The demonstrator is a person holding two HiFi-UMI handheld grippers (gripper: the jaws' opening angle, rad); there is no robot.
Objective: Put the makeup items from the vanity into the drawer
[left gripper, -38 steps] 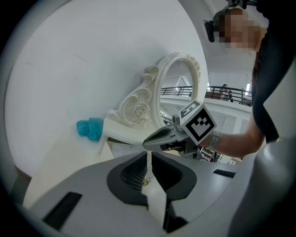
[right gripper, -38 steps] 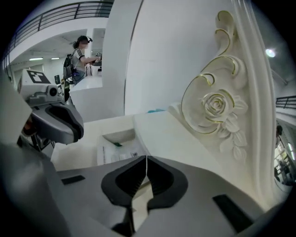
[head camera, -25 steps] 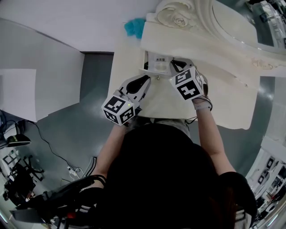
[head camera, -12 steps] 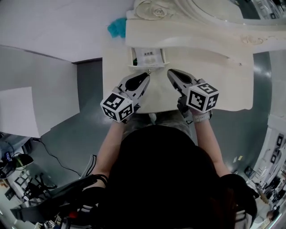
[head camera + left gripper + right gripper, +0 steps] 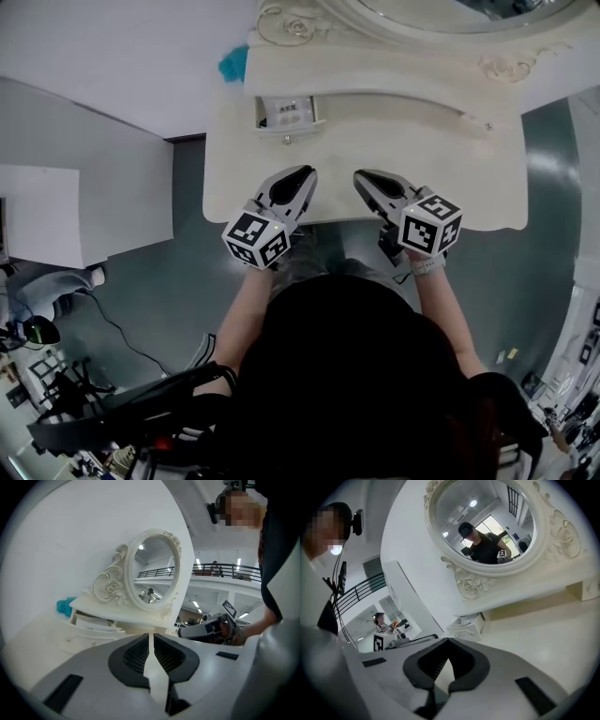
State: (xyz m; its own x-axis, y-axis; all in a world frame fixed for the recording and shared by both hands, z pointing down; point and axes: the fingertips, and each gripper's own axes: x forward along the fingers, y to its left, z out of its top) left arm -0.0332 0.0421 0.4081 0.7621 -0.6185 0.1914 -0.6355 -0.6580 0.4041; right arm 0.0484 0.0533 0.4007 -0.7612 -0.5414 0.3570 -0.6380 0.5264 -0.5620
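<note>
One white desk (image 5: 450, 178) stood against the wall, with one oval mirror (image 5: 454, 508) on its raised back shelf. One small drawer (image 5: 286, 112) stood open under the left end of that shelf. A few pale makeup items (image 5: 289, 116) lay inside it, too small to count. One teal thing (image 5: 232, 64) sat at the back left corner.

Two hand-held grippers hung side by side over the desk's front edge, apart from each other, each with one marker cube. The left hand-held gripper (image 5: 304, 172) had its jaw tips all but touching, with nothing between them. The right hand-held gripper (image 5: 362, 176) had its jaws together, also empty. Both pointed toward the mirror, well short of the drawer.
</note>
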